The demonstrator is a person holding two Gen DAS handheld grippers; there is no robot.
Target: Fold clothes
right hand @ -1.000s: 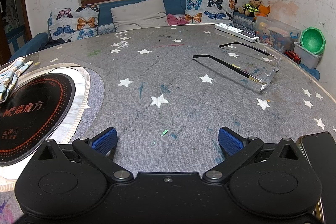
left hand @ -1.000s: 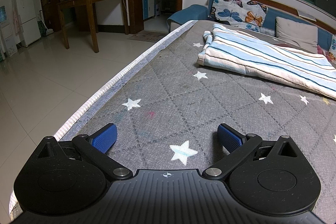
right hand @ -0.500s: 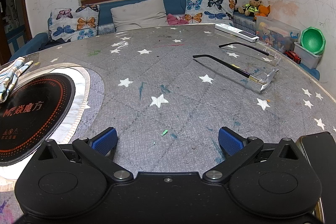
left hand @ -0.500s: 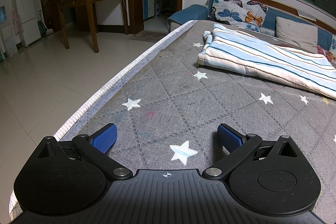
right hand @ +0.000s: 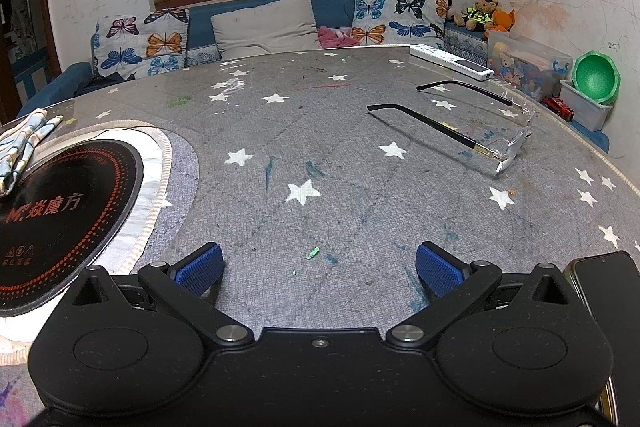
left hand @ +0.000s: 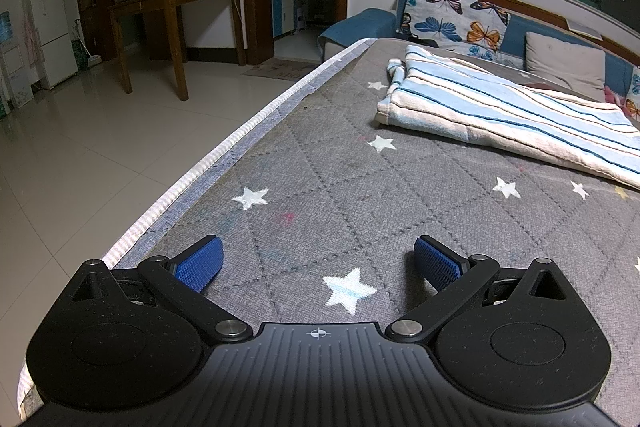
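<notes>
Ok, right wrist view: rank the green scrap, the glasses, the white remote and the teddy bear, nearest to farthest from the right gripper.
From the right gripper:
1. Green scrap, on the cloth just ahead of the open jaws.
2. Glasses, ahead to the right.
3. White remote, beyond the glasses, at the table's far edge.
4. Teddy bear, off the table, by the wall.

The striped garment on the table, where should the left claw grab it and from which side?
Probably the near left corner of the striped garment, where its folded edge ends and lies slightly raised off the grey tablecloth. Come in low from the table-edge side, sliding one finger under. The left claw is open and empty, with bare cloth between it and the garment.
</notes>
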